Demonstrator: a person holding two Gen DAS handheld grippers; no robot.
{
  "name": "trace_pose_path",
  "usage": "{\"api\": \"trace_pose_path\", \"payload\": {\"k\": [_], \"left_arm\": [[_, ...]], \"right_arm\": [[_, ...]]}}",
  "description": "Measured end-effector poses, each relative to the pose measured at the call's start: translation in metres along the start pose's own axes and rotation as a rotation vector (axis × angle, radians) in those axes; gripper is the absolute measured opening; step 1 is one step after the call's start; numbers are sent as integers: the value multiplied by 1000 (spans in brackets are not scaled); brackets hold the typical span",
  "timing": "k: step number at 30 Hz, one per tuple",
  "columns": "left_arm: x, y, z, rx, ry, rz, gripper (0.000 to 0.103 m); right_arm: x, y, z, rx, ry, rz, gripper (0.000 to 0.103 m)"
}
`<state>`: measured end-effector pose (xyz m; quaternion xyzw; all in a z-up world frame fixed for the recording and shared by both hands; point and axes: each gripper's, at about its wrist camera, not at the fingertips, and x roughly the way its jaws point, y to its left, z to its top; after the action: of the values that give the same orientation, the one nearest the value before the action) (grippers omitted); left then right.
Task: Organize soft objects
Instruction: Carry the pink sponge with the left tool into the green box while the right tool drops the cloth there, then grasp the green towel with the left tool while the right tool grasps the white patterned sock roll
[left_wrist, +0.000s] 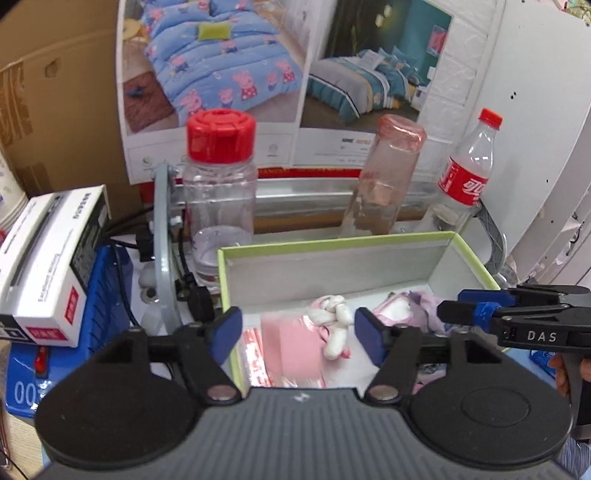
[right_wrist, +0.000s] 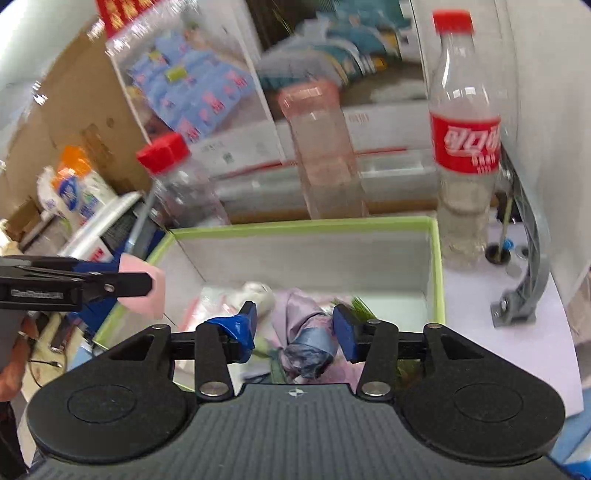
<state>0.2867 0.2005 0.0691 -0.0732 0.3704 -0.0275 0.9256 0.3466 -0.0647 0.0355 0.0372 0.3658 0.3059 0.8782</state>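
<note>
Soft items (left_wrist: 334, 325) lie in box (left_wrist: 332, 242), bottles (left_wrist: 219, 192) behind

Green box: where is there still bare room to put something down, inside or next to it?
Inside the box, bare floor remains along the back wall and in the far right corner. Its near half is crowded: pink bag, white plush, purple cloth. Outside, the table between box and grey bracket is free.

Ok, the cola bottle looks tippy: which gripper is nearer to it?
Right. The right gripper hangs over the box's right half, the side where the cola bottle stands; the left gripper over the left half.
</note>
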Motion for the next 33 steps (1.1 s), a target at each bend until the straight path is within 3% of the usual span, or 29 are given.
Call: {"api": "trace_pose_path", "payload": {"k": [6, 11, 17, 26, 33], "left_arm": [[-22, 7, -8, -33, -31, -7, 72], [-52, 5, -37, -8, -49, 11, 75], [-77, 6, -84, -4, -25, 28, 77], [-57, 23, -142, -56, 131, 100, 78], [-41, 22, -123, -69, 144, 68, 79]], "right_arm": [[-40, -1, -8, -20, -131, -38, 37], [-83, 1, -32, -30, -150, -30, 41], [-120, 8, -84, -28, -139, -64, 44], [-143, -11, -136, 57, -123, -83, 45], [-137, -34, -141, 107, -123, -100, 45]]}}
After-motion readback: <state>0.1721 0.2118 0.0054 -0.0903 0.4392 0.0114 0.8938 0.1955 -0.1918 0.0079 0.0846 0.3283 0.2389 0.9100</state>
